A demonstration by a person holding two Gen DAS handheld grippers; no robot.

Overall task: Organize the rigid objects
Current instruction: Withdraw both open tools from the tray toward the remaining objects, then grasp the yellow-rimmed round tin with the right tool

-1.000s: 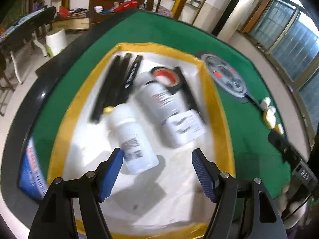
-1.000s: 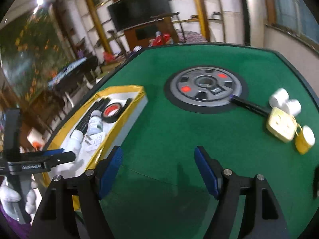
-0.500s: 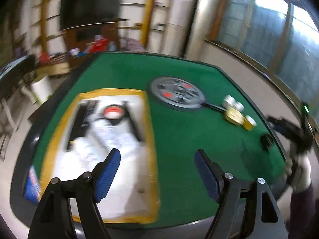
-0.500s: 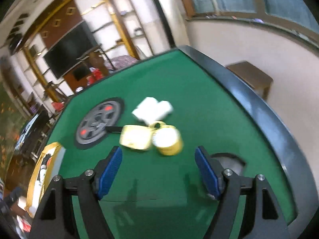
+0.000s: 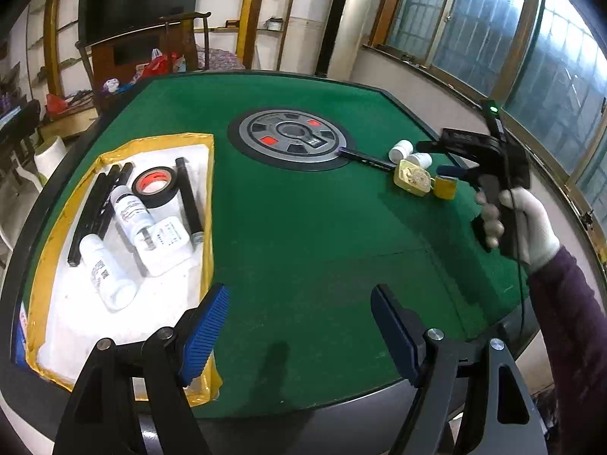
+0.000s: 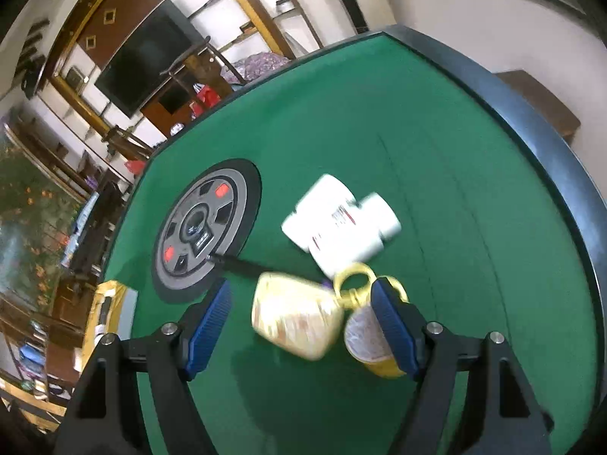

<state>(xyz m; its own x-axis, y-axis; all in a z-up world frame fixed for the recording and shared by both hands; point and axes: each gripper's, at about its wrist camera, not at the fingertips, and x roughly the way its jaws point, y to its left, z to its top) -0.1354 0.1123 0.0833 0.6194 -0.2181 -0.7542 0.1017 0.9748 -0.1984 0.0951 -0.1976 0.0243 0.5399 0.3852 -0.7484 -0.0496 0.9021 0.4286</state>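
Tilting steeply down over the green tabletop (image 5: 303, 235), the left gripper (image 5: 299, 326) hangs with its blue pads spread wide and nothing between them, just right of the yellow-rimmed tray (image 5: 57, 227). Tray holds two white bottles (image 5: 108, 273), a black tape roll (image 5: 155, 185), a white plug adapter (image 5: 165, 242) and several black sticks (image 5: 95, 208). Right gripper (image 6: 299, 326), held in a white-gloved hand (image 5: 531, 223) with a purple sleeve, is angled down at a cluster near the tabletop's far right side: a yellow tin (image 6: 296, 314) sits between its wide-apart pads, untouched; a yellow cup (image 6: 370, 345) is partly hidden behind the right pad. Two white bottles (image 6: 341, 227) lie just beyond, touching each other. Cluster is motion-blurred; labels unreadable. A black stick (image 6: 242, 263) runs from the grey round centre panel (image 6: 205, 227) and disappears behind the tin.
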